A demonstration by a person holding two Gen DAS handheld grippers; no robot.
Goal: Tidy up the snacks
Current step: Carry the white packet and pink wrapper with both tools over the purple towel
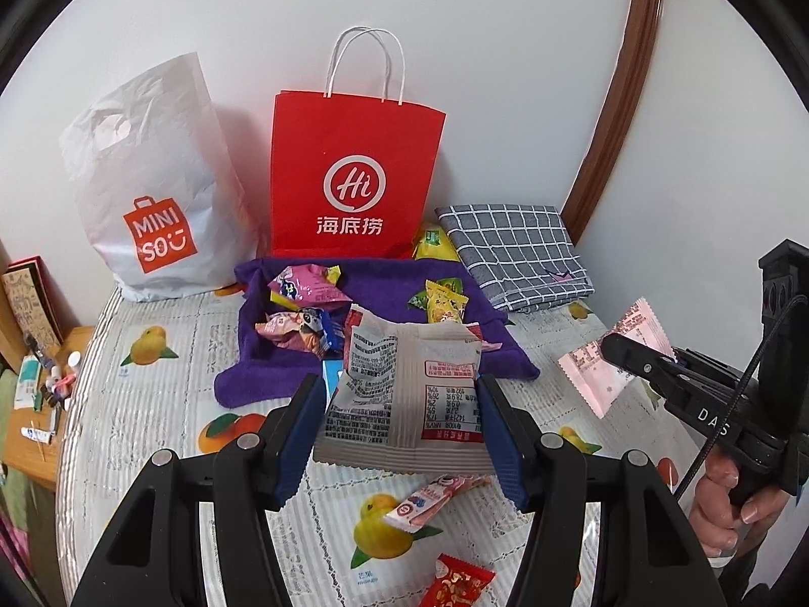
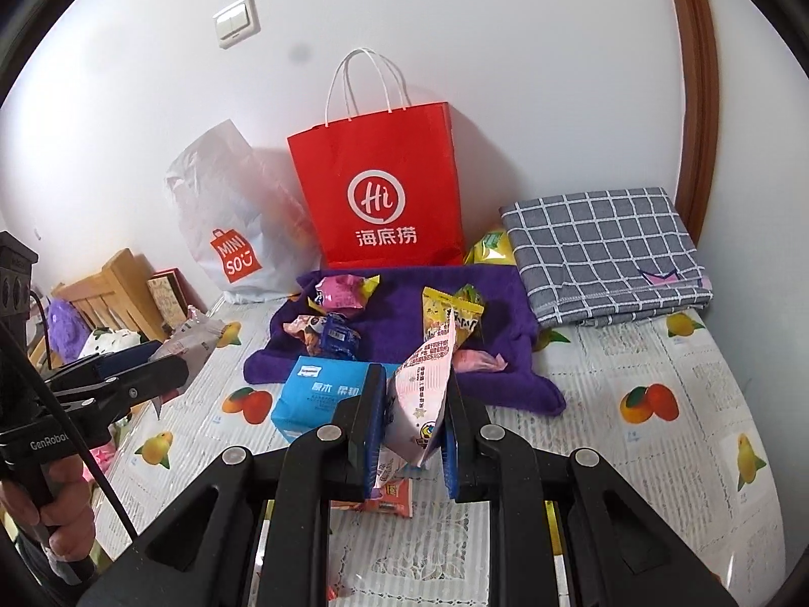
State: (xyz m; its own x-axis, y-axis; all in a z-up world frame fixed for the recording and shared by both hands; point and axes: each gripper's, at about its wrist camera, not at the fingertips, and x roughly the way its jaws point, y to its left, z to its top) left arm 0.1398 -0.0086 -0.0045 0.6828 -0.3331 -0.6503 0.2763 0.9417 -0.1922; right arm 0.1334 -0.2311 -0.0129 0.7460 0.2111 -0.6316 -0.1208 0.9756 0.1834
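Note:
My left gripper (image 1: 399, 397) is shut on a grey-white snack packet (image 1: 404, 394), holding it by its sides above the table. In the right wrist view the left gripper (image 2: 156, 372) shows at the left with that packet (image 2: 189, 339). My right gripper (image 2: 412, 404) is shut on a pink-white snack packet (image 2: 424, 384) that stands on edge between the pads. From the left wrist the right gripper (image 1: 632, 354) and its pink packet (image 1: 601, 379) hang at the right. Several small snacks lie on a purple towel (image 1: 384, 283) (image 2: 404, 318) ahead.
A red paper bag (image 1: 354, 177) (image 2: 379, 192) and a white plastic bag (image 1: 151, 192) (image 2: 227, 232) stand at the wall. Folded checked cloth (image 2: 607, 253), a blue tissue pack (image 2: 313, 394), loose packets (image 1: 430, 501) (image 1: 455, 581) lie on the mango-print table cover (image 2: 657, 455). A cluttered wooden side table (image 1: 45, 404) stands left.

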